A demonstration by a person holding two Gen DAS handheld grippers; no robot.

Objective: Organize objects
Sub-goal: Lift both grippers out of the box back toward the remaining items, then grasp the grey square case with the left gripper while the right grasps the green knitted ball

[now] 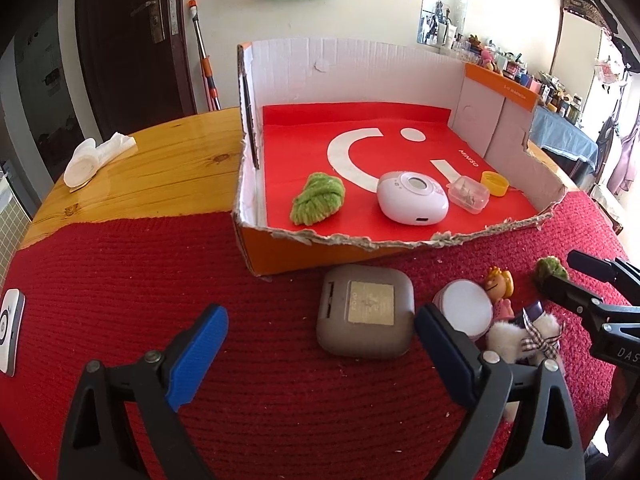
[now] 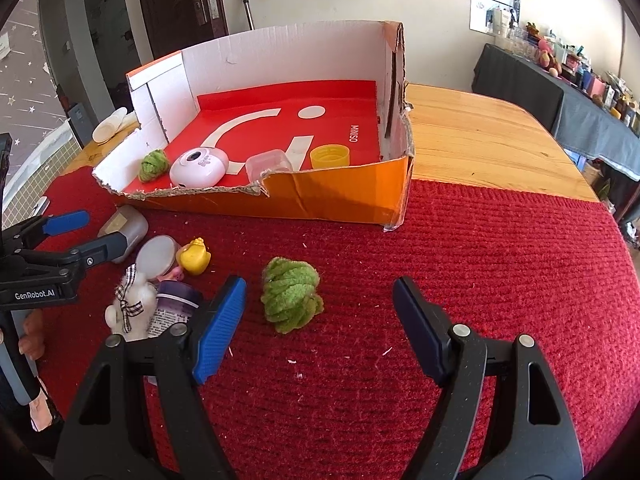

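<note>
An orange cardboard box (image 1: 280, 256) with a red floor stands on the red knit mat. Inside lie a green yarn leaf (image 1: 318, 198), a white round device (image 1: 412, 198), a clear plastic case (image 1: 468, 194) and a yellow cap (image 1: 495, 183). My left gripper (image 1: 320, 340) is open, with a grey square case (image 1: 366, 312) just ahead between its fingers. My right gripper (image 2: 318, 324) is open, and a green yarn ball (image 2: 291, 294) lies on the mat between its fingers. A white jar lid (image 1: 466, 308), a yellow doll (image 2: 194, 256), a purple jar (image 2: 174, 306) and a white plush toy (image 2: 130, 306) sit clustered between the grippers.
The box (image 2: 340, 196) stands at the mat's far edge on a wooden table (image 2: 480, 140). A rolled white cloth (image 1: 96, 156) lies on the table at the far left. A white phone-like device (image 1: 10, 330) lies at the mat's left edge.
</note>
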